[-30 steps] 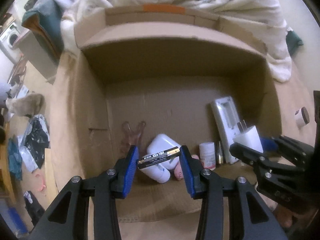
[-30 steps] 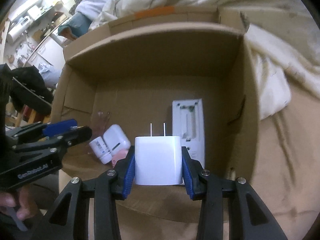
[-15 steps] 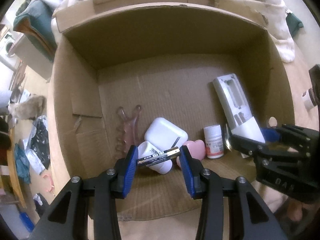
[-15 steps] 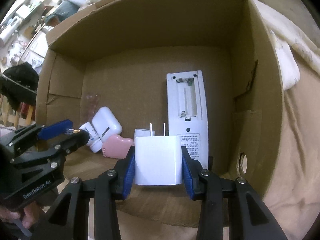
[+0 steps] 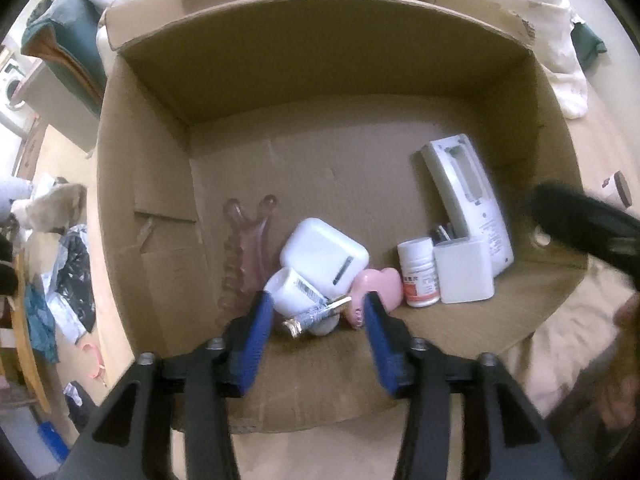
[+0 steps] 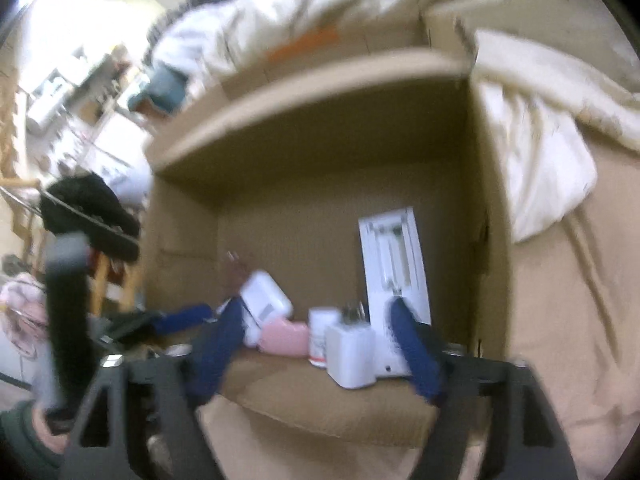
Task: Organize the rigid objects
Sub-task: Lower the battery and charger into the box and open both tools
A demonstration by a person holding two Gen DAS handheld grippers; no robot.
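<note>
Both tongs have just been opening to let their loads go into the cardboard box (image 5: 140, 200), which collects the rigid items. The left tongs (image 5: 316, 316) stand parted with the battery (image 5: 316, 314) loose between the pads, lying on the small items at about 6 o'clock. The right tongs (image 6: 316, 344) gape wide and empty, the white charger (image 5: 464, 272) set upright at about 4 o'clock, beside the pill bottle (image 5: 418, 272) and the remote (image 5: 468, 196), probably to keep the row tidy.
</note>
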